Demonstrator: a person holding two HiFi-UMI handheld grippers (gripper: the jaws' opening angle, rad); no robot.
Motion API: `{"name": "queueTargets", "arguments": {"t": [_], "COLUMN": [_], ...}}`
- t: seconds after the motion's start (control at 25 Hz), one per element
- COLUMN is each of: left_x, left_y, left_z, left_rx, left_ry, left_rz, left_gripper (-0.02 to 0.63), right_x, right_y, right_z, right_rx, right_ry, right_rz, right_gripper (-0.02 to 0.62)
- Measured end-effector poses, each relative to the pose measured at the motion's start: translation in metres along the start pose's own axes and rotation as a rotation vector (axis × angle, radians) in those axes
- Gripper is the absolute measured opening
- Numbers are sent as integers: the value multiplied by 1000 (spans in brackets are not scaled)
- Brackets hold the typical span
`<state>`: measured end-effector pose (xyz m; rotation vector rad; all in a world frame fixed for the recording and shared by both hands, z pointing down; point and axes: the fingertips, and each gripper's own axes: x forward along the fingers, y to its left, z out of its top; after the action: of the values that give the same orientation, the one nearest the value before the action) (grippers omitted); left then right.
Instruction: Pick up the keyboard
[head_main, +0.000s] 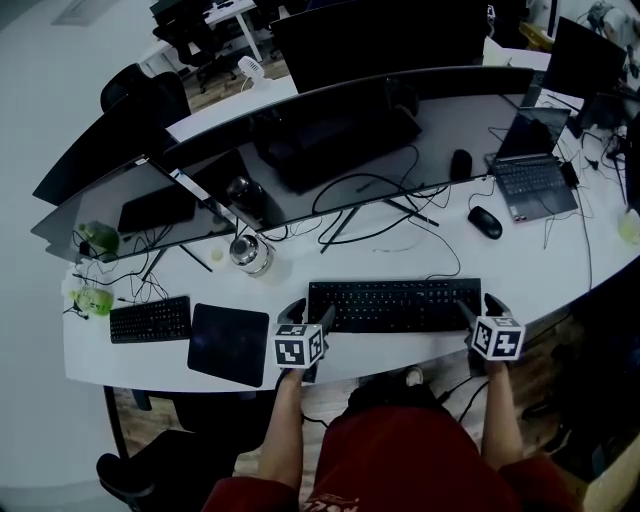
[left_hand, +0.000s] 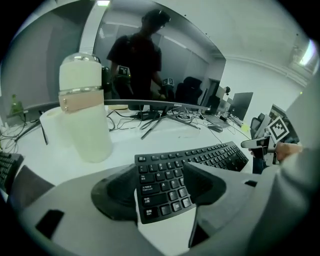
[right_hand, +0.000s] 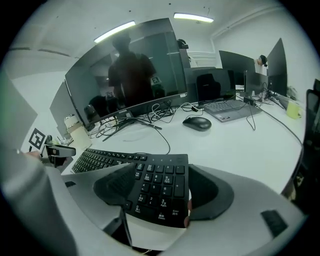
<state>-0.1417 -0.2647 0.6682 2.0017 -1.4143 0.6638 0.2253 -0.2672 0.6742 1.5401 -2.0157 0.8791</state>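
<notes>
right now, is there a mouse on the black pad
No, the black pad is bare; the mouse lies on the white desk right of the big keyboard.

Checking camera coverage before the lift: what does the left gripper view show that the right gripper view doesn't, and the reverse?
Left gripper view only: a white cylindrical container with a tan band, and the letter-key end of the black full-size keyboard.
Right gripper view only: a black computer mouse, an open grey laptop, and the keyboard's number-pad end.
Both: the keyboard lying on the white desk, the wide curved monitor, and an open tool straddling its end of the keyboard: left tool, right tool.
</notes>
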Motion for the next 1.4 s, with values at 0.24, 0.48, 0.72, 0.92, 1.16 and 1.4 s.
{"name": "queueTargets", "arguments": {"t": [0.24, 0.48, 0.72, 0.92, 1.16, 1.4], "left_x": [15, 26, 31, 34, 35, 34], "left_y": [8, 17, 10, 7, 7, 8], "left_z": [-17, -30, -34, -36, -37, -38], "left_rx": [-47, -81, -87, -80, -87, -81], "left_ry": [59, 110, 136, 149, 169, 173], "left_rz": [-30, -38, -77, -71, -77, -72], "left_gripper": [305, 321, 322, 322, 321, 321], "right_x": [13, 22, 29, 33, 32, 32], "right_y": [-6, -9, -7, -4, -5, -6], "right_z": [-15, -21, -28, -30, -29, -30], "right_rx": [28, 42, 52, 40, 43, 42], "right_ry": [51, 83, 122, 143, 154, 152], "right_rz": [11, 12, 34, 52, 51, 51], "right_gripper": [343, 360, 367, 365, 367, 365]}}
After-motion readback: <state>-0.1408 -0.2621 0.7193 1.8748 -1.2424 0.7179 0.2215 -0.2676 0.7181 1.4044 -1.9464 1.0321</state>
